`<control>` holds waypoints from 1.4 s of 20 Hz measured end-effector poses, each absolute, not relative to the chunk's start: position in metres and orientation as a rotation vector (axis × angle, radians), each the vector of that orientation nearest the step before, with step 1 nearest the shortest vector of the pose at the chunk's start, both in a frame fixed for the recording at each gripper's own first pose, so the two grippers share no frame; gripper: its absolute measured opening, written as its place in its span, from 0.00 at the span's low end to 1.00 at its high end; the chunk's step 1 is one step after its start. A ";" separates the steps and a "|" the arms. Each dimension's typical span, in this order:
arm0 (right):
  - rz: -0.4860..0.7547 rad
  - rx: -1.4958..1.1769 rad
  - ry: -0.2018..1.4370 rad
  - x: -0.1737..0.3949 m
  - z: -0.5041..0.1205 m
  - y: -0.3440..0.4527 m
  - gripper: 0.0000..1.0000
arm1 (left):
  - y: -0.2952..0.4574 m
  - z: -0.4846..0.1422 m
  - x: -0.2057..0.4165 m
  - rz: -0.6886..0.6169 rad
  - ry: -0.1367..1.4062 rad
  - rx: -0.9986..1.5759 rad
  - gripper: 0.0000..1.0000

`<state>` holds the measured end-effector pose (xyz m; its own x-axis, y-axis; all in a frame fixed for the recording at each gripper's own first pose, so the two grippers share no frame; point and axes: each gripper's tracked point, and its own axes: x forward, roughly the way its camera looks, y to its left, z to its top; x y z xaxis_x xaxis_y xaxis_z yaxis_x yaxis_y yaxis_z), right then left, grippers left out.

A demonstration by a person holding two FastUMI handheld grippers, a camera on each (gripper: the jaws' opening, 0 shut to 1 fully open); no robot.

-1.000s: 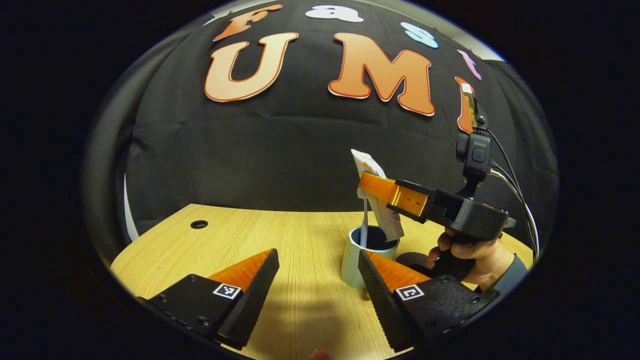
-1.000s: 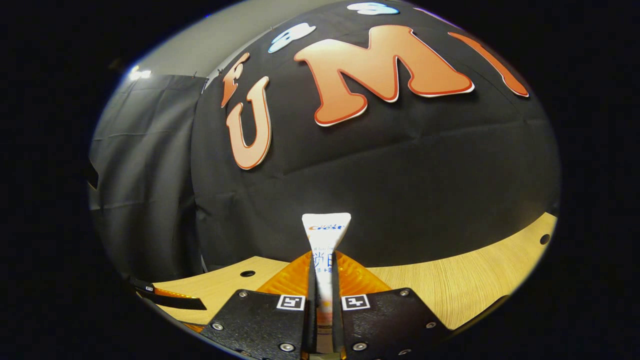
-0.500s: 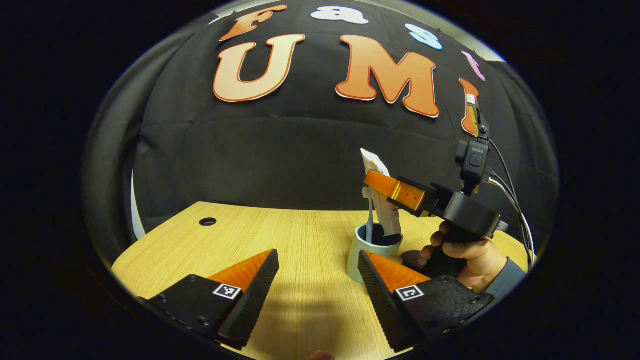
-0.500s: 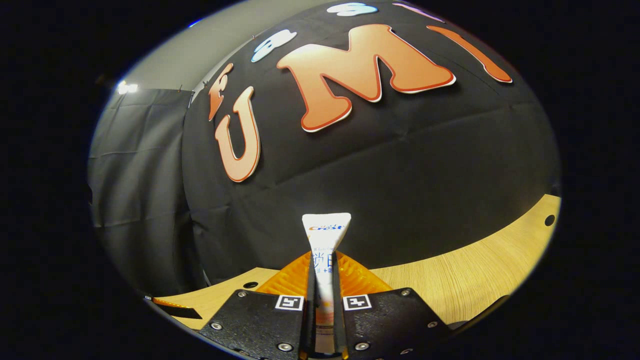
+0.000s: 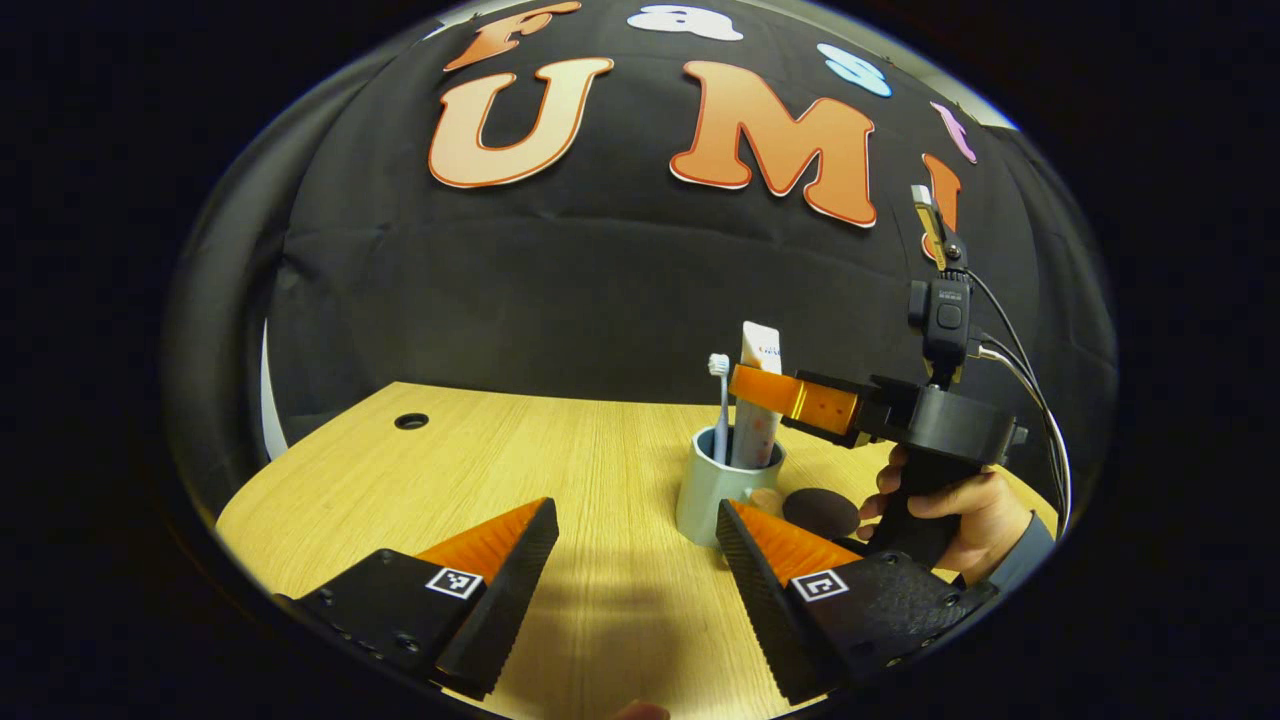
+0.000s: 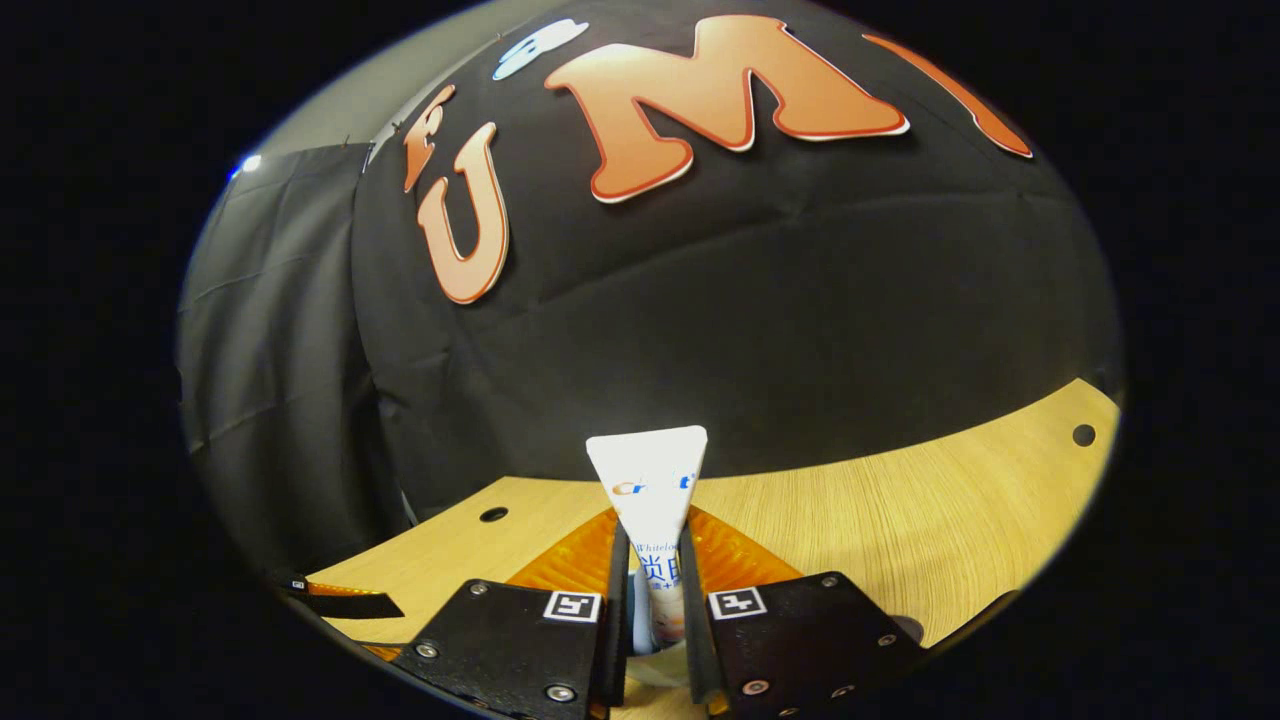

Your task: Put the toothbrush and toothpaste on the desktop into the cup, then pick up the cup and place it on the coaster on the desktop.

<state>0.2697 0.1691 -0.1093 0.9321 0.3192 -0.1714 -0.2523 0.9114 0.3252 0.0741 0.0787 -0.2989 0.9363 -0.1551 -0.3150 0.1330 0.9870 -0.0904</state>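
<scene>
A pale cup [image 5: 712, 505] stands on the wooden desktop [image 5: 500, 470]. A white toothbrush [image 5: 719, 405] stands in it, head up. The white toothpaste tube [image 5: 762, 352] stands upright in the cup beside it. My right gripper [image 5: 750, 385], held by a hand [image 5: 965, 510], sits around the tube's middle. In the right gripper view, my right gripper [image 6: 652, 530] has its fingers slightly parted on either side of the tube [image 6: 650, 470]. A dark round coaster [image 5: 820, 511] lies just right of the cup. My left gripper [image 5: 635, 560] hangs open and empty in front of the cup.
The desktop [image 6: 900, 530] runs back to the black cloth wall. A small round cable hole [image 5: 411, 421] sits at the far left of the desk. Cables trail from the right gripper's camera mount [image 5: 945, 320].
The right gripper has lowered the toothpaste tube into the cup and turned it upright. Its fingers have spread apart a little. The left gripper has hardly moved.
</scene>
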 end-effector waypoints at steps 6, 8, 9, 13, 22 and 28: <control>0.314 0.270 0.287 0.241 -0.109 0.162 0.47 | 0.068 -0.295 0.068 -0.130 0.385 -0.032 0.96; 0.325 0.236 0.261 0.230 -0.093 0.155 0.53 | 0.059 -0.285 0.069 -0.130 0.384 -0.025 0.95; 0.324 0.217 0.244 0.224 -0.084 0.149 0.57 | 0.054 -0.283 0.068 -0.131 0.387 -0.023 0.95; 0.300 0.168 0.173 0.193 -0.045 0.112 0.77 | 0.035 -0.274 0.077 -0.143 0.414 -0.032 0.95; 0.193 0.085 0.066 0.117 0.015 0.018 0.92 | -0.014 -0.263 0.105 -0.229 0.614 0.009 0.95; 0.171 0.015 0.008 0.064 0.047 -0.016 0.92 | -0.032 -0.283 0.122 -0.204 0.762 0.101 0.96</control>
